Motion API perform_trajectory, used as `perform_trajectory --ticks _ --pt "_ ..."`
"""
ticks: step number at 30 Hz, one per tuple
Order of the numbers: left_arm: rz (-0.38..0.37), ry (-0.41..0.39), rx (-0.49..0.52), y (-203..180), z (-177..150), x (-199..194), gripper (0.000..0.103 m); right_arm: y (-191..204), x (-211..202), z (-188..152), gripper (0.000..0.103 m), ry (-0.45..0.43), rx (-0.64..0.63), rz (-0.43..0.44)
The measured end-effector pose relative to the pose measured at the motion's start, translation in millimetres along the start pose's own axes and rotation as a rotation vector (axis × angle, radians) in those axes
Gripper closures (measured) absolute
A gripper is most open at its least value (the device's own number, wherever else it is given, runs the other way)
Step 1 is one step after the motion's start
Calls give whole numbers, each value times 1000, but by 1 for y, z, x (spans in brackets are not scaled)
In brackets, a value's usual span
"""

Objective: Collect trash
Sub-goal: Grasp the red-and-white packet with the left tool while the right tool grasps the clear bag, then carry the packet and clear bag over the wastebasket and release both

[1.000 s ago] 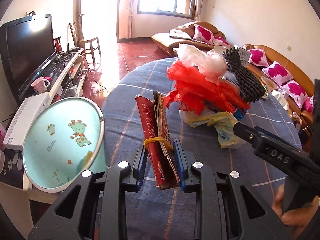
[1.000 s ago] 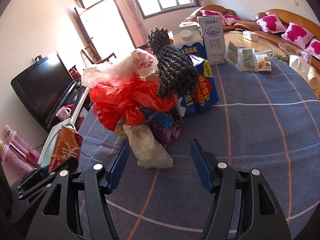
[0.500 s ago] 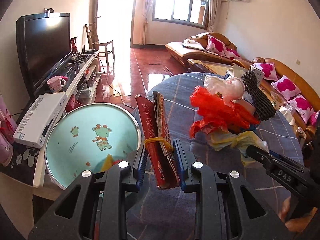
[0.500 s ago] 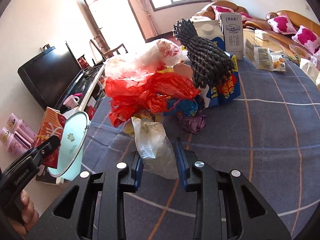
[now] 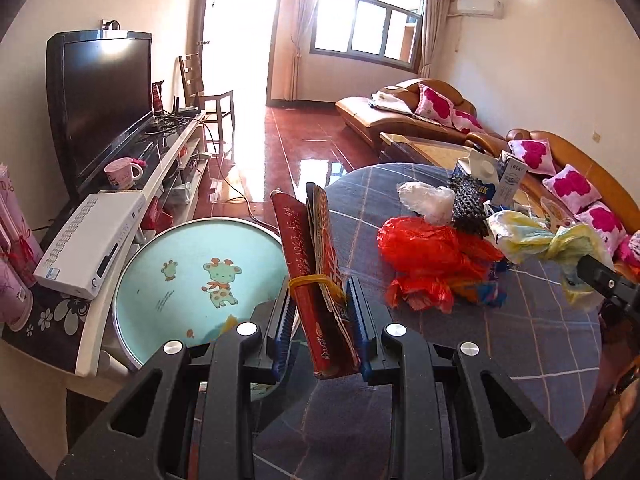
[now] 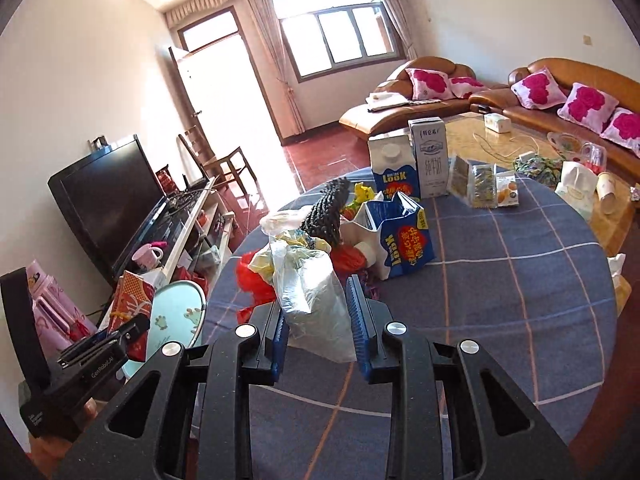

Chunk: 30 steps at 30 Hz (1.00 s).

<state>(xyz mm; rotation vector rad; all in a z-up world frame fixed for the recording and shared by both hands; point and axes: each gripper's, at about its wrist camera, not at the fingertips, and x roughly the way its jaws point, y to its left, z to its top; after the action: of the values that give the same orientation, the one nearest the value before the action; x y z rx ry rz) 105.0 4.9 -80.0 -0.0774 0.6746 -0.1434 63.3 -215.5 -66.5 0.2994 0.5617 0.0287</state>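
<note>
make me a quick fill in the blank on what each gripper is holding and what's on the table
1. The left gripper is shut on a flat red packet bound with a ____ rubber band.
2. The right gripper is shut on a crumpled clear plastic ____.
3. The bin beside the table has a cartoon ____ on its pale blue lining.

Missing words: yellow; bag; giraffe

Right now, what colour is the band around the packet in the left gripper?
Yellow band; the packet is red. Left wrist view.
</note>
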Motion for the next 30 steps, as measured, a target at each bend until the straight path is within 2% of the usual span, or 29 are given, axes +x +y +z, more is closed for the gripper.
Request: perform_trajectory --ticks 6,16,30 --pt "32 -19 -9 14 2 -13 77 20 -9 0 75 -18 -39 34" --pt "97 -33 -35 50 5 -24 77 69 3 -6 75 -12 -111 109" --pt "141 18 -65 88 -2 -3 77 126 40 -20 74 45 -211 147"
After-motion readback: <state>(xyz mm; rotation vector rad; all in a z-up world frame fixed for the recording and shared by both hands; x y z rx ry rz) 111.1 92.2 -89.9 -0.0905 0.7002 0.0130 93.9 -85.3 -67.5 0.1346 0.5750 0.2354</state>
